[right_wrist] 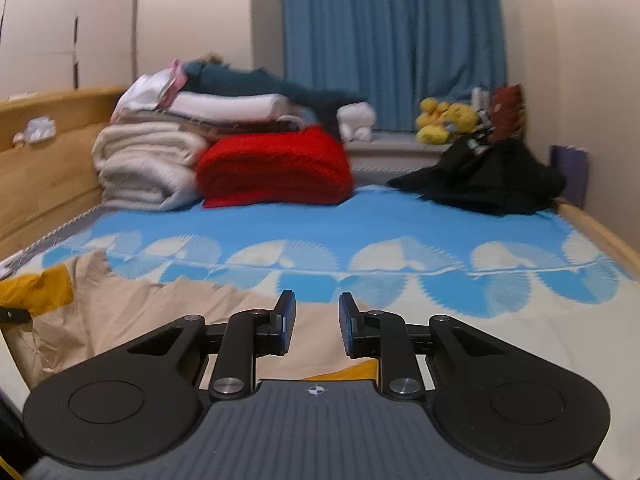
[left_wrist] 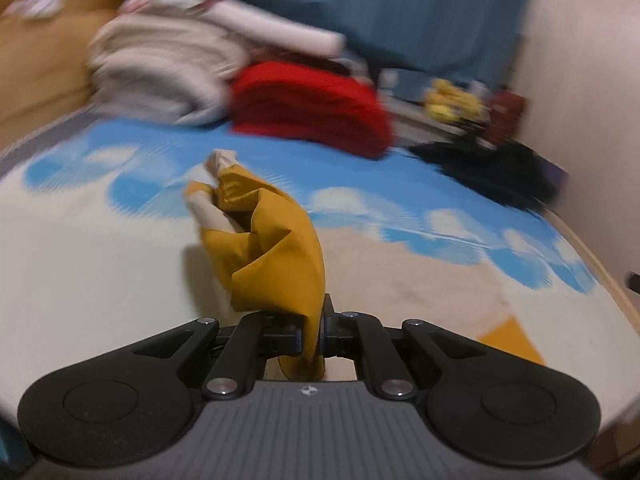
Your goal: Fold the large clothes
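Left wrist view: my left gripper is clamped on a bunched fold of the mustard-and-beige garment, which stands lifted above the near bed. Right wrist view: my right gripper is parted and holds nothing; the garment lies spread beneath and left of it, the red blanket far behind.

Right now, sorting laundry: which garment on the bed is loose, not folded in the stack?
The black garment, crumpled alone at the right, apart from the folded red one.
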Tool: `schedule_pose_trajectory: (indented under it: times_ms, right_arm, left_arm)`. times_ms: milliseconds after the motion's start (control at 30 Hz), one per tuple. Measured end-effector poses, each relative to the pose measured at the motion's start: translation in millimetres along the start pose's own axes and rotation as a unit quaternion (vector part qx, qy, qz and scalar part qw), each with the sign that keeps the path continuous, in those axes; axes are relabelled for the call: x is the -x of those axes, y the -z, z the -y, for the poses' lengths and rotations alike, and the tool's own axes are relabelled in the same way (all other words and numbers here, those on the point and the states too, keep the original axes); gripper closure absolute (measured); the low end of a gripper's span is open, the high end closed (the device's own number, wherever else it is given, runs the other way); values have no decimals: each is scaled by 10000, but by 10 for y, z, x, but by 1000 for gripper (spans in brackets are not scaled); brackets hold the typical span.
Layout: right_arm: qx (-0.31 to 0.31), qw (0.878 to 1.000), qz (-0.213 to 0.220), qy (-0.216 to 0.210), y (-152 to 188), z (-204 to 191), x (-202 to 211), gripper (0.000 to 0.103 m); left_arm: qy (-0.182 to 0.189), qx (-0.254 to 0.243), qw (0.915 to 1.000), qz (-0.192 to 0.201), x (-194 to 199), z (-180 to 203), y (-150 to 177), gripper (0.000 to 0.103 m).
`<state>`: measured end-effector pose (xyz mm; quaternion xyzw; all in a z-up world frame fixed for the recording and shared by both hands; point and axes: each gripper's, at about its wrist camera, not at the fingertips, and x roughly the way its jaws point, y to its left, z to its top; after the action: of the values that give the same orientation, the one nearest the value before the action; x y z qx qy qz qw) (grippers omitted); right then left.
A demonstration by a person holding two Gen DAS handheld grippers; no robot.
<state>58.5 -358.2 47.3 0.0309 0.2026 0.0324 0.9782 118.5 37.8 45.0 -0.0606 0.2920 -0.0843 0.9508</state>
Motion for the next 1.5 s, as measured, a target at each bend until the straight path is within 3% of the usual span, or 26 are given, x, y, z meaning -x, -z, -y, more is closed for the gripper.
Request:
schedule_pose_trajectory:
  times_ms: [167,333,467,600,667,733,800,867,933,1000,1133,1200,1333,1400,1433,1467,1500]
  right_arm:
    - [-140,9997,222,-8,88,373,216,78]
    - [-417,9984,379,-6,85,650,338,78]
    - [-574,9977,355,9,80,800,350,78]
    - [-902,9959,84,-75,116,918,244,78]
    - [-1029,9946,-42,-129,135,915,177,78]
    - [-1179,9924,-242,-253,178,888,90,73]
    - [-1339,9888,-507,-423,252,839,-16,69]
    - [-1487,9833,-846,-626,320,780,-183,65]
    - [-1510,9779,-1237,-753,380,698,-367,63]
    - [-1418,9741,-1583,-771,458,586,-541,63]
    - [-1301,9655,-2186,-555,598,433,-812,63]
    - [-1377,9594,-2426,-419,663,391,-905,63]
    - [-1537,9516,-2638,-358,740,344,-1010,61]
    - [-1535,9509,-2662,-380,740,319,-1024,65]
    - [-1504,9513,-2659,-402,724,297,-1025,76]
    - [-1432,9527,-2648,-423,709,268,-1025,95]
    - [-1331,9549,-2622,-413,696,239,-1018,97]
  left_arm:
    - [603,-617,9963,-55,-103,1220,-54,96]
    - [1158,-1453,9818,-381,-353,2386,296,96]
    - [1581,-2021,9602,-1108,-748,2978,846,94]
    - [2236,-2273,9282,-1919,-1024,3080,1187,63]
    - [2585,-2208,9196,-1969,-1002,2949,1119,57]
    - [2820,-2032,9199,-1817,-888,2710,919,46]
    - [3110,-1786,9199,-1586,-737,2371,702,45]
    - [3172,-1702,9234,-1331,-600,2011,528,40]
    - [2857,-1797,9347,-1112,-568,1681,406,34]
    - [2381,-1818,9485,-1027,-659,1377,344,34]
    - [1747,-944,9729,-1184,-924,873,338,34]
    - [1648,-640,9782,-1092,-1007,786,268,34]
    - [1451,-682,9810,-1094,-1125,792,241,32]
    - [1396,-698,9792,-1295,-1172,758,280,32]
    - [1351,-739,9782,-1390,-1225,788,291,32]
    - [1321,-768,9776,-1450,-1225,808,313,32]
    - [1294,-786,9770,-1502,-1187,802,338,31]
